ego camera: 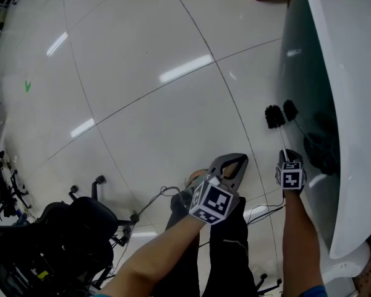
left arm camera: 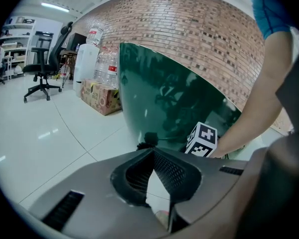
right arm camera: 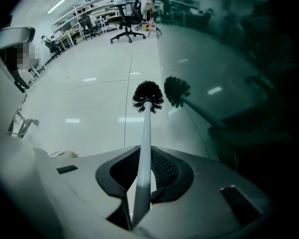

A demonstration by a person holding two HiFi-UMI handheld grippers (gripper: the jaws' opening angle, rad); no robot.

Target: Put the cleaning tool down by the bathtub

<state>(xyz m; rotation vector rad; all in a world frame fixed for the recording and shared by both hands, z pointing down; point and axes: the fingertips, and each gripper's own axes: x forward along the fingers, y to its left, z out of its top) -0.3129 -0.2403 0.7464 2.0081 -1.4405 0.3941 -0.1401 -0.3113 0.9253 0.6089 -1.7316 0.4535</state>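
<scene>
Gripping the toilet brush [right arm camera: 146,118] by its white stem, the right gripper [right arm camera: 143,156] aims it head-first at the floor, with the bathtub [right arm camera: 229,59] wall just to its right. The left gripper [left arm camera: 152,152] is closed and empty. Released too high, the brush may bounce and clatter against the tub.

Item 1: toilet-style cleaning brush [right arm camera: 148,96] with a round black bristle head on a slim white straight handle. The handle's near end is clamped between the jaws of the right gripper [right arm camera: 142,180]. The brush points steeply down, head lowest, low over the glossy white tiled floor. Floor contact cannot be confirmed.

Item 2: bathtub [ego camera: 309,73] with a glossy dark green outer wall and a white rim, standing on the floor. The brush head sits just beside the wall, which mirrors it.
</scene>
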